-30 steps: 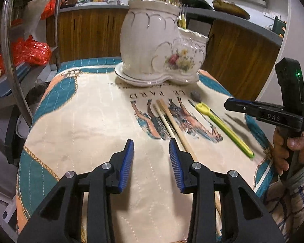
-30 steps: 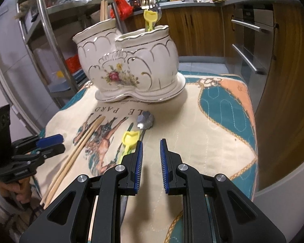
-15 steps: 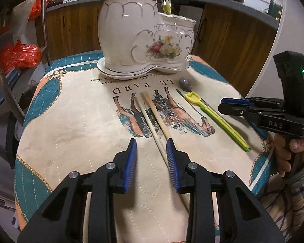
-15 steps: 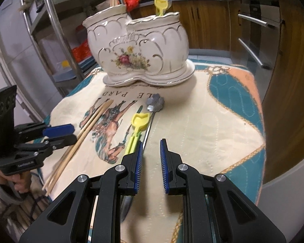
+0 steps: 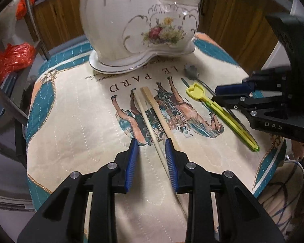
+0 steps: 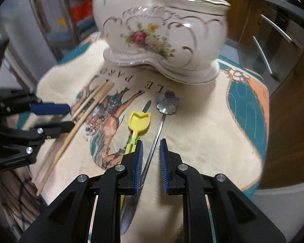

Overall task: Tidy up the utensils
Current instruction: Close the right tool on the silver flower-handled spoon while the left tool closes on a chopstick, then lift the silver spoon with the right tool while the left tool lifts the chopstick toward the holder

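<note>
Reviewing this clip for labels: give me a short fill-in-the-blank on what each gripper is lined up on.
1. The left gripper is open around a wooden ____.
2. The right gripper is open around the thin handle of a ____ with a flower-shaped end.
3. The yellow utensil lies flat on the ____.

Missing words: chopstick; spoon; cloth

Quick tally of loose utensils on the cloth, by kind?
Wooden chopsticks: 2
Yellow plastic utensil: 1
Flower-head metal spoon: 1
Total: 4 lying loose in front of the ceramic holder.
</note>
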The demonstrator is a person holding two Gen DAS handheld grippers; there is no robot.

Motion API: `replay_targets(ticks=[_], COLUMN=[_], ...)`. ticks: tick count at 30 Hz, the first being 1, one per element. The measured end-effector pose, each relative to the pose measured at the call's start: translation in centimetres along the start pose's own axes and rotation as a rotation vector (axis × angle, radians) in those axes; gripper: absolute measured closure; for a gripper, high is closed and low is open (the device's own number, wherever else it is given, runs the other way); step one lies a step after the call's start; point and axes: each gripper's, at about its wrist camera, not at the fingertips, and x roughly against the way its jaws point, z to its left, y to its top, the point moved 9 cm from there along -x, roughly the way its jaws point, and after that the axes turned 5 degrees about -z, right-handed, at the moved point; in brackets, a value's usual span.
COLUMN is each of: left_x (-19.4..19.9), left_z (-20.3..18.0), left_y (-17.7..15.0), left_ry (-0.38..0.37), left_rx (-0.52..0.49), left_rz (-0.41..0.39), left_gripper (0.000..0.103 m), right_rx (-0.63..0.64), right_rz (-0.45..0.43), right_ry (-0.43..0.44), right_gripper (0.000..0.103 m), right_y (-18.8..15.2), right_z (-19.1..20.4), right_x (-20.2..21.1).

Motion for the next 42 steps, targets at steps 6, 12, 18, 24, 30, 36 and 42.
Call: replay_targets(ticks=[6,12,18,24,30,36,42], left_x=[-0.6,-0.4,-0.1,-0.1,-0.2,0.0,1.1], left_z=[1.4,3.4,3.9,3.9,3.5,3.9,4.6], left_y=[0.7,0.3,-0.7,-0.8,-0.8,-0.8,-1.1], left_ry=[0.005,0.014,0.023,0.025,0.027,0.003,-0.069], left_rx=[0.002,0.020,-0.012,-0.042,-0.062,-0.019,0.055], left_rz=[0.104,0.144,0.209,0.295,0.333,0.295,0.195], left_gripper=[0.093,0.098,0.098,0.096,0.094,0.099,0.099], right_rx=[0.070,0.104,0.096,0.072,0.054,0.021,0.011], right_rz=[0.131,0.265,0.371,0.410,0.398,0.388,0.324], right_ry=[-0.035,-0.113,-0.117,-0.114,-0.114,-0.105,-0.075], right_gripper=[0.092,0.097,0.097,0.097,0.098,0.099,0.099], right_y=[0.3,-0.8,-2.2,-2.2,-1.5,-2.3,-2.3], right_z=[0.7,-0.8,-2.1,-2.1,-2.5,-3.8,-4.2], right_x=[-0.5,-0.3,0.2,0.1,-0.2,0.5,2.1])
